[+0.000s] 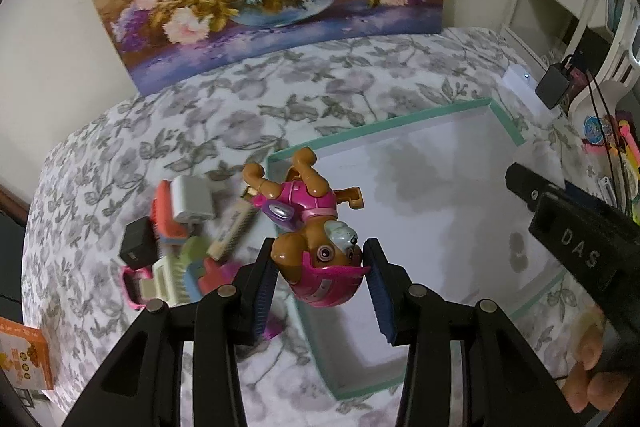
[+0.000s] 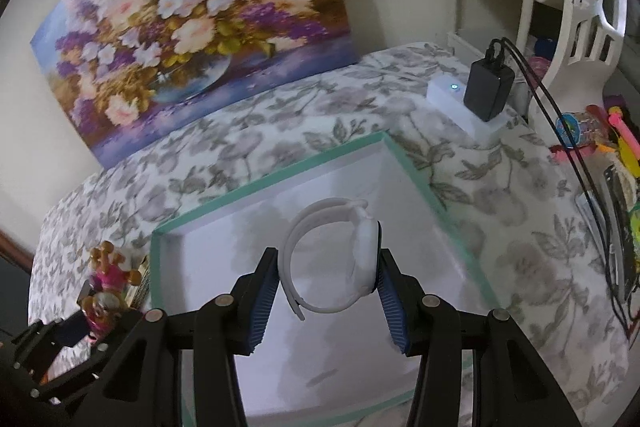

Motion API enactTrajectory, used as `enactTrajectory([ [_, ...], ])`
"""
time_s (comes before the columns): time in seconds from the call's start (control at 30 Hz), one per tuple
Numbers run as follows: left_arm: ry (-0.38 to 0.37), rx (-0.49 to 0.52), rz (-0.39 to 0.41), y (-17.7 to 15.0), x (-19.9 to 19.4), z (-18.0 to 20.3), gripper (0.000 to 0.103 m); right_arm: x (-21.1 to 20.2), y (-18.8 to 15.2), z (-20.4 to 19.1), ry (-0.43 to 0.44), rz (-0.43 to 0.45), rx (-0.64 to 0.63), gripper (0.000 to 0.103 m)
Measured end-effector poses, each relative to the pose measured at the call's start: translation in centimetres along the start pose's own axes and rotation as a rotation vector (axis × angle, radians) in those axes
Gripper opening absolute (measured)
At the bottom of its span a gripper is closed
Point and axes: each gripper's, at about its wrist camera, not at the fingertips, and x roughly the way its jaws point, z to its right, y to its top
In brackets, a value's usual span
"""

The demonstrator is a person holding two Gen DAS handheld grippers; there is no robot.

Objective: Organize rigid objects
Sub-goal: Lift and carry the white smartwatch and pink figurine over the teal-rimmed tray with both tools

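One shallow white tray with a mint-green rim is laid on the floral cloth. One toy dog figure in pink is gripped head-down between the part-closed jaws of the left gripper, held above the tray's left edge. One white wristband watch is clamped by the part-closed right gripper, held above the tray's middle. One heap of small toys is seen left of the tray. One black charger on one white box stands beyond the tray's far right corner.
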Motion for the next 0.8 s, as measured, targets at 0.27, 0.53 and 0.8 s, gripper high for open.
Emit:
enactTrajectory([
  [0.27,-0.003,0.013,-0.016,1.2,2.5,1.6,0.045,2.0,0.9,0.4,-0.005,-0.019,-0.001,0.051],
  [0.53,-0.008,0.019,-0.045,1.6,5.0,2.5,0.045,4.6,0.8,0.8,-0.031,-0.076,-0.008,0.051],
  [0.8,-0.018,0.012,-0.074,1.2,6.9,3.0,0.045,6.2,0.3,1.0,-0.057,-0.130,-0.020,0.052],
])
